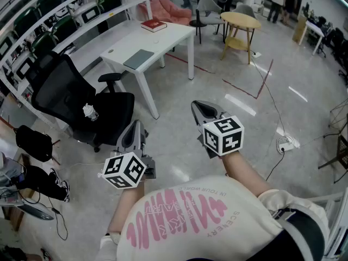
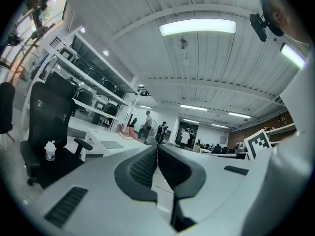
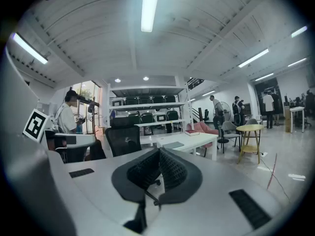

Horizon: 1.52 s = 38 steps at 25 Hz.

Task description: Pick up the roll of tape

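Left gripper (image 1: 136,128): jaws together, pads meeting tip to tip, nothing between them. Right gripper (image 1: 203,109): same, pressed together and empty. Both are held close in front of the person's body over bare floor (image 1: 179,145), pointing roughly level toward the far side, well apart from any furniture. Just left of the left gripper is a black office chair (image 1: 81,97) with a small bottle (image 1: 89,112) on its seat. Beyond that, farther off, is a white desk (image 1: 163,34) with a grey pad (image 1: 138,58) and a red book (image 1: 154,24) at its far end. A round yellow table (image 1: 241,19) stands far right. I can't positively pick out the roll of tape. The best candidate is a small pale ring (image 1: 110,51) on the desk top, left of the grey pad, but it's too small to confirm. The task hasn't started, and the person would have to walk up to the desk first. Handling, as a guess: a tape roll is light, with a stiff core and a smooth, somewhat slick outer wrap, and it's not fragile. If it lies flat, the jaws need to come well apart, then either span the outer edge across its width or put one jaw through the hole and pinch the wall. The wall pinch seems safer, since it's less likely to skate off the desk.
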Motion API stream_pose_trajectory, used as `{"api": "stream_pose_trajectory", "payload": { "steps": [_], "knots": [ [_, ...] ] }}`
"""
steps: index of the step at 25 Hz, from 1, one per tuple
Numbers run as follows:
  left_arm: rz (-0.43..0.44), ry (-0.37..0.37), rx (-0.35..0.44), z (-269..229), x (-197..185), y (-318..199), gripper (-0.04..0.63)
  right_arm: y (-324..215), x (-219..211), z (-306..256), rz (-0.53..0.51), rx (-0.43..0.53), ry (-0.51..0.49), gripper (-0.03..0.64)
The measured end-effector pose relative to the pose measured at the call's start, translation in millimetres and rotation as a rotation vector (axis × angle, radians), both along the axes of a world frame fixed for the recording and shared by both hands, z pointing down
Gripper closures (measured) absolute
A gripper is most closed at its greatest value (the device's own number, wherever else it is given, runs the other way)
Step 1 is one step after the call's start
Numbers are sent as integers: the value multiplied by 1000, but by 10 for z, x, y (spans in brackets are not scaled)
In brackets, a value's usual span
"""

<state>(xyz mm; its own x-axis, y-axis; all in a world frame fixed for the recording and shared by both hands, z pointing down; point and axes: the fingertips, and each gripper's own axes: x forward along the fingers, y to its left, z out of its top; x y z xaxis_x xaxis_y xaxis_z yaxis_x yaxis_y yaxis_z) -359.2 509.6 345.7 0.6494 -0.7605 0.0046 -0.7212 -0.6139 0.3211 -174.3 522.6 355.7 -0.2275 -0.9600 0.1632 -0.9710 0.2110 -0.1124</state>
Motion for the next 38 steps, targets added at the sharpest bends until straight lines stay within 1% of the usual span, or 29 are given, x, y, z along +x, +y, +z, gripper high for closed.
{"api": "stream_pose_trajectory", "payload": {
  "steps": [6, 13, 17, 20, 23, 26, 28, 31, 33, 38],
  "knots": [
    [0, 1, -5, -22, 66, -89, 571, -75, 77, -22, 4, -2, -11, 601],
    [-17, 3, 25, -87, 225, -210, 571, -196, 251, 2, -4, 5, -18, 601],
    [-15, 3, 9, 6, 374, -285, 571, -284, 423, 79, 1, -5, -24, 601],
    [-10, -2, -3, 58, 517, -321, 571, -313, 599, 69, 4, 6, -84, 601],
    [-19, 10, -8, 77, 636, -385, 571, -352, 784, 44, 3, 16, -136, 601],
    [-36, 21, -24, 153, 731, -417, 571, -364, 973, 147, 11, -11, -119, 601],
    [-47, 16, -53, 257, 769, -419, 571, -363, 1079, 270, 19, -46, -117, 601],
    [-62, 5, -93, 405, 773, -450, 571, -397, 1143, 412, 14, -78, -162, 600],
    [-73, 0, -99, 462, 768, -511, 571, -449, 1159, 479, 7, -87, -178, 600],
    [-90, -23, -110, 556, 852, -628, 571, -547, 1324, 681, 11, -139, -178, 600]
  ]
}}
